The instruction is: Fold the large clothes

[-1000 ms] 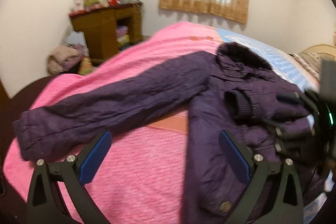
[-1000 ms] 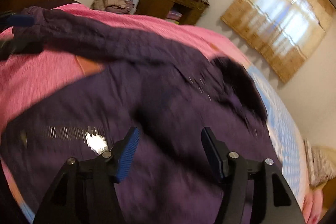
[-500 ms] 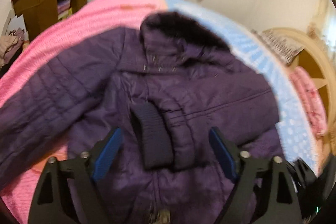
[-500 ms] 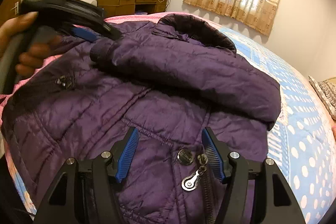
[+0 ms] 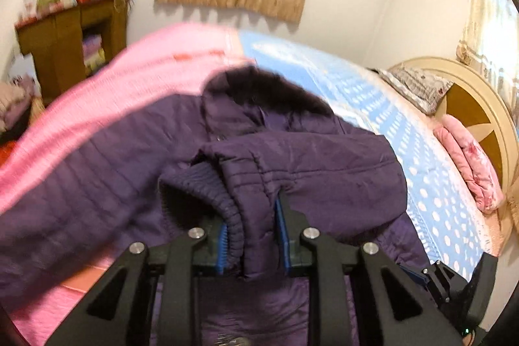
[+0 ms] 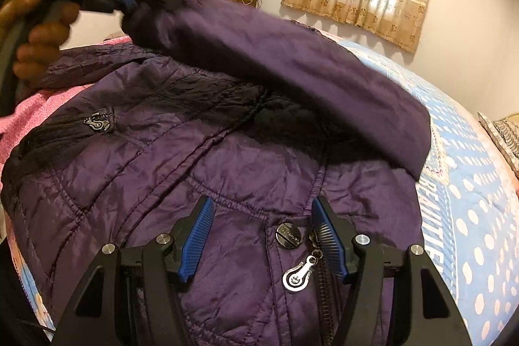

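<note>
Left gripper [image 5: 251,237]: clamped on the ribbed knit cuff [image 5: 207,187] of the folded sleeve; half a second ago its jaws stood wide apart over that cuff.
Sleeve [image 6: 292,54]: now lifted off the chest and stretched across it (the right wrist view shows it raised in the left gripper [image 6: 129,0]).
Right gripper [image 6: 262,240]: jaws spread, empty, hovering low over the snap button and zipper pull [image 6: 298,273].
Dark purple quilted hooded jacket [image 5: 97,171]: lying face up on the bed, over a pink knitted blanket [image 5: 129,77] and a blue polka-dot sheet [image 5: 405,132].
Meaning: the sleeve looks ready for re-placing; the other sleeve stays spread out to the left, unfolded.
</note>
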